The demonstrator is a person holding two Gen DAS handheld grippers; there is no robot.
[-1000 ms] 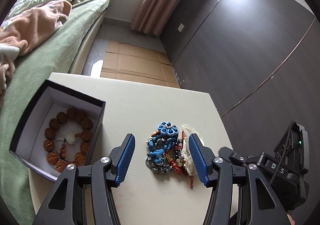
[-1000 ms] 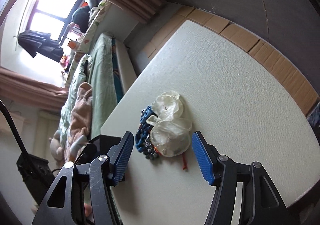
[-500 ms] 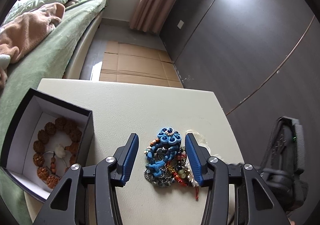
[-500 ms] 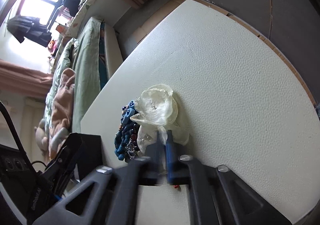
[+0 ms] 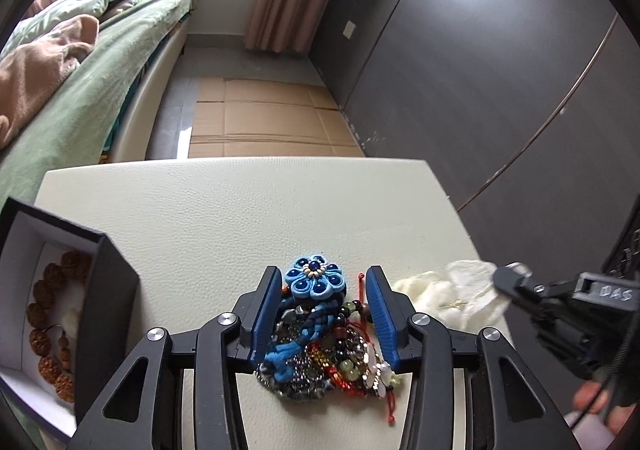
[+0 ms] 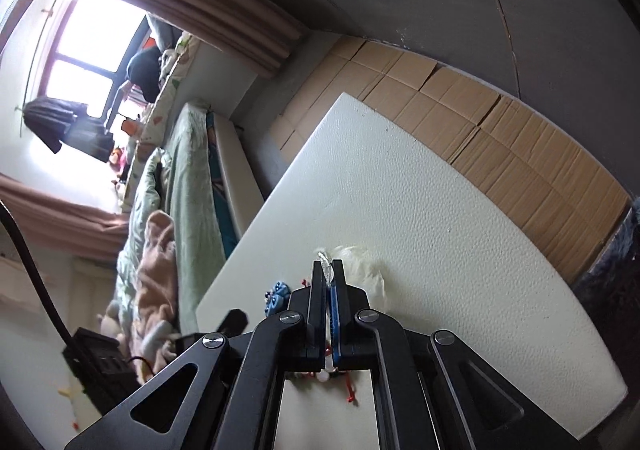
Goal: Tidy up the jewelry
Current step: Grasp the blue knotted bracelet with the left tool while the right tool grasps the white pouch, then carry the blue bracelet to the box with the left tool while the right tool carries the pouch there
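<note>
A tangled jewelry pile (image 5: 324, 346) with a blue fabric flower (image 5: 314, 281) on top lies on the cream table (image 5: 224, 218). My left gripper (image 5: 323, 292) is open, its blue pads on either side of the pile and close to it. My right gripper (image 6: 329, 278) is shut on a white sheer fabric flower piece (image 6: 362, 270), which also shows in the left wrist view (image 5: 456, 298) pulled to the right of the pile. A black box (image 5: 104, 314) at the left holds a brown bead bracelet (image 5: 48, 326).
A bed with green bedding (image 5: 92, 70) stands beyond the table's left side. Flattened cardboard (image 5: 264, 118) covers the floor past the far edge. Dark cabinet doors (image 5: 480, 70) run along the right.
My left gripper narrowed and moved in around the pile. My right gripper closed on the white fabric piece and drew it rightward away from the pile.
</note>
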